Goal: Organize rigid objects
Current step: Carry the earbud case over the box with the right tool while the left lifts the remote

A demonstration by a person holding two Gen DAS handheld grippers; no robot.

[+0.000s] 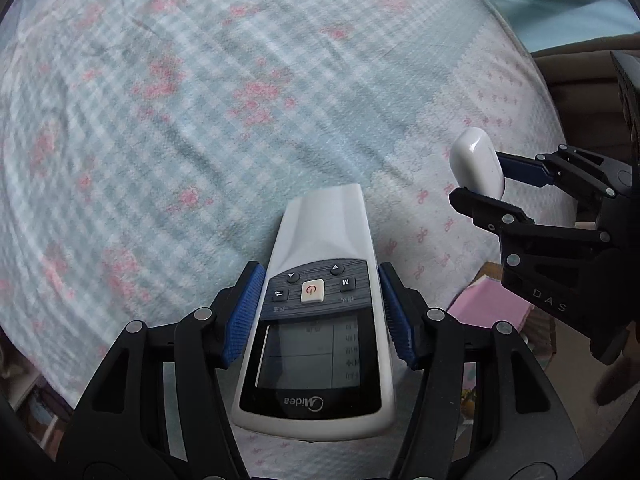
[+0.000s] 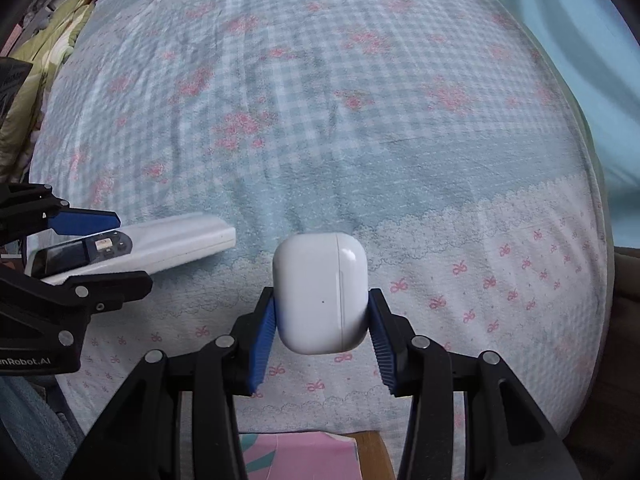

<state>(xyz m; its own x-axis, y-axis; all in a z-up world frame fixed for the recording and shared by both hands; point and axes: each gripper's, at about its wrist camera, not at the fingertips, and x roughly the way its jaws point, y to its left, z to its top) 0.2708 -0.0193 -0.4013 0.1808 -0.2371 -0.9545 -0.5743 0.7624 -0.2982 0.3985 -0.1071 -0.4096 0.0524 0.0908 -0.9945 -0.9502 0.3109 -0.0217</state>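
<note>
- Currently both tools carry a load above the bed (image 2: 360, 120), which is covered by a blue-and-white checked sheet with pink flower prints; the near strip of the sheet is white with small pink bows.
- Left tool (image 1: 322, 312): pinching the remote control (image 1: 320, 320) across its width, blue pads (image 1: 246, 312) pressed to both long sides at the level of the button panel.
- Remote control: white body, dark panel, grey display, "Midea" logo at the end nearest the camera; plain white end points away, out over the bed. It is raised off the sheet; in the right wrist view it (image 2: 132, 248) shows side-on, roughly level, between the left tool's (image 2: 120, 248) fingers.
- Right tool (image 2: 322, 328): pinching the earbud case (image 2: 320, 296), one blue pad (image 2: 264, 340) on each side of its lower half.
- Earbud case: white, glossy, rounded; lid seam runs vertically toward its right side, with a small dark dot on the front. Held clear of the bed, above the bow-print strip.
- Relative to the remote control: earbud case (image 1: 476, 164) sits to the right and a little further out, apart, not touching. Right tool (image 1: 480, 188) enters from the right edge in the left wrist view.
- Below the bed's near edge: a pink item (image 2: 296, 456) on something wooden, partly hidden; cannot identify it.
</note>
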